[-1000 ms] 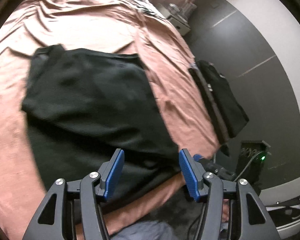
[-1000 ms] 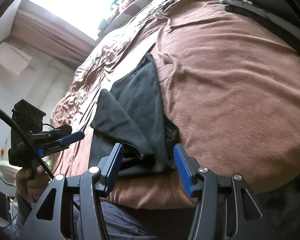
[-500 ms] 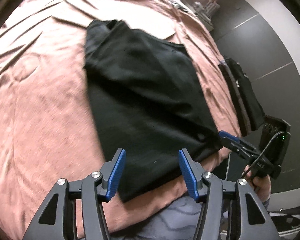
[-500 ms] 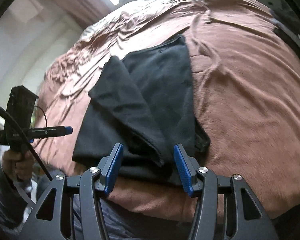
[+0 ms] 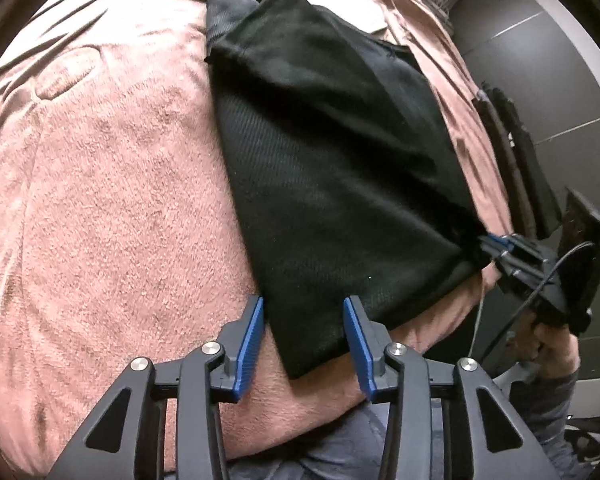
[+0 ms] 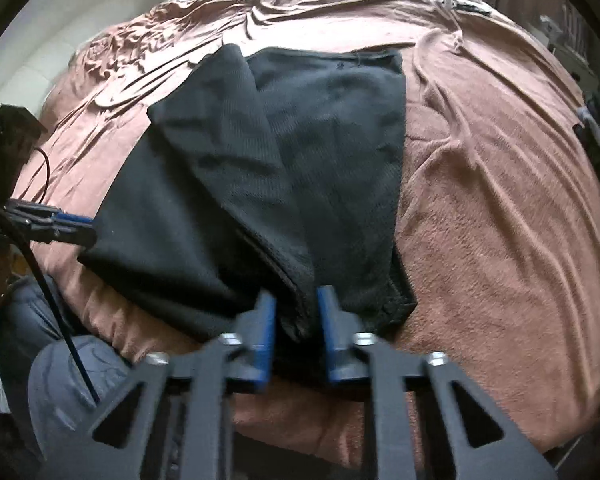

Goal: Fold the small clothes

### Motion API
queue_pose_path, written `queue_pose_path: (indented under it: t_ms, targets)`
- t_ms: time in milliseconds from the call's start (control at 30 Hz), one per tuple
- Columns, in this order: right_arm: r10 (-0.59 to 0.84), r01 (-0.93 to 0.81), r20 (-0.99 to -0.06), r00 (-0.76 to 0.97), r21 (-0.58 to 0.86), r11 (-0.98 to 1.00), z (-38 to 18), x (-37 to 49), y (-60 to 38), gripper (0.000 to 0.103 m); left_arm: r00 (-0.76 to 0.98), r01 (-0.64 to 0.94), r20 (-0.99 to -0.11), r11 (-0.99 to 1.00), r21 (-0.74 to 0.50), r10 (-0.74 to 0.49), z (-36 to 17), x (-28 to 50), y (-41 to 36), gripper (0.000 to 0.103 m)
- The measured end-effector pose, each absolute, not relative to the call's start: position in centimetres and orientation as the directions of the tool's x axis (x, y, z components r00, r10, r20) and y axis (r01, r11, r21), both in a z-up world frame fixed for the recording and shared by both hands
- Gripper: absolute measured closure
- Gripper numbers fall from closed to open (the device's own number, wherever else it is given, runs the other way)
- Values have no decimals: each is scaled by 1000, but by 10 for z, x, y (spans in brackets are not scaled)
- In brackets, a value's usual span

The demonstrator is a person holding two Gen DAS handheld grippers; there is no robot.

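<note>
The right gripper (image 6: 296, 326) has just clamped onto the black garment's (image 5: 332, 184) near right corner (partly folded already), while the left gripper (image 5: 303, 346), jaws closing but not yet gripping, straddles the near left corner, readying a fold.

The right gripper (image 6: 296, 316) is motion-blurred in its own view, its blue pads hiding the near hem of the black knitted garment (image 6: 260, 184), while the pink-brown fleece bedspread (image 5: 112, 200) runs past every frame edge.

Both wrist views look steeply down (close) at one garment (image 5: 332, 168).
</note>
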State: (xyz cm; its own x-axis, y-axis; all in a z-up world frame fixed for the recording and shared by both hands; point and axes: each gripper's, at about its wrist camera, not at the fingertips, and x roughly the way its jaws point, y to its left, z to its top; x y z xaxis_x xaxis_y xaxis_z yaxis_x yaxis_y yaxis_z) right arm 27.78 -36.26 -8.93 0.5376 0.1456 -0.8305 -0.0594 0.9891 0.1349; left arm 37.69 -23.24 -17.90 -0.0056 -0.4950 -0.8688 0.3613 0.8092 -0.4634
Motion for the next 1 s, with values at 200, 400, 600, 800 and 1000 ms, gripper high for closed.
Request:
queue_pose_path:
  t_ms: [200,400,600,800,1000]
  targets:
    - [221,-29,-788,574,250,968,-84,263,-377,100,-3,371,-874,811,-452,-486,-176,373,-235,60]
    - [239,4,-776,584,298,955,-88,252,-391,100,0,387,-880,811,-438,-475,-174,370,-241,60]
    - [217,32,-810,545,279,960,-91,251,-400,95,0,399,-886,813,-425,-463,-174,370,-246,60]
    - [193,14,-783,591,249,968,-69,246,-401,43,34,410,-861,793,-451,-508,-148,377,-232,60]
    - [180,-72,-787,590,170,983,-57,261,-378,43,116,443,-858,799,-406,-501,-117,390,-214,60]
